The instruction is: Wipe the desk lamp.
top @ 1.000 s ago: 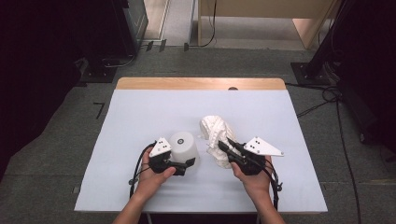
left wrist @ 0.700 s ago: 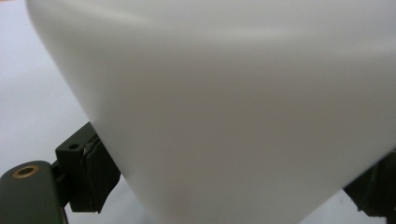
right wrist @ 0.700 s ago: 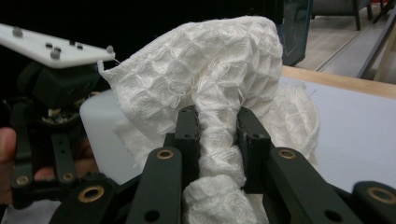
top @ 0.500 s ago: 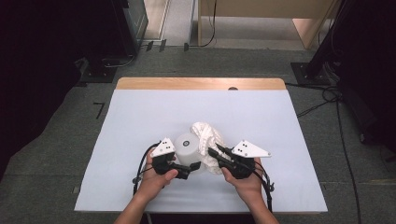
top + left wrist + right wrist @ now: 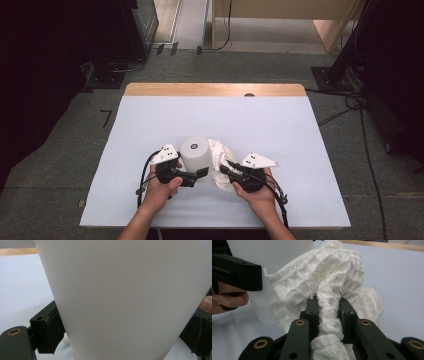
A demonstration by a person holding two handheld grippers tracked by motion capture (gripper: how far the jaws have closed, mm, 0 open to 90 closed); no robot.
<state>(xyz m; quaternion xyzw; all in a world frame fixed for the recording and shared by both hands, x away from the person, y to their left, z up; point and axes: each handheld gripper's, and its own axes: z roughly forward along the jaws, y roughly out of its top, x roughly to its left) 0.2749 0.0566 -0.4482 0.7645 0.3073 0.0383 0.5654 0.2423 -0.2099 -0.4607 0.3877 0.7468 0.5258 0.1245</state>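
Note:
A white cup point(image 5: 196, 152) stands upside down near the table's front middle. My left gripper point(image 5: 195, 176) is shut on its side wall; in the left gripper view the cup point(image 5: 125, 297) sits between both black pads point(image 5: 51, 332). A white waffle-weave cloth point(image 5: 222, 157) is bunched against the cup's right side. My right gripper point(image 5: 229, 167) is shut on a fold of the cloth point(image 5: 329, 307), and the cup point(image 5: 272, 272) rises just behind it at the left.
The table has a pale blue-white top point(image 5: 270, 125) with a wooden strip point(image 5: 215, 89) along the far edge. Dark equipment stands and cables point(image 5: 350, 100) sit on the floor around it. Wide bare room lies on the far half of the table.
The right gripper has carried the cloth leftward until it presses against the cup. The left gripper, still on the cup, has shifted slightly toward the middle.

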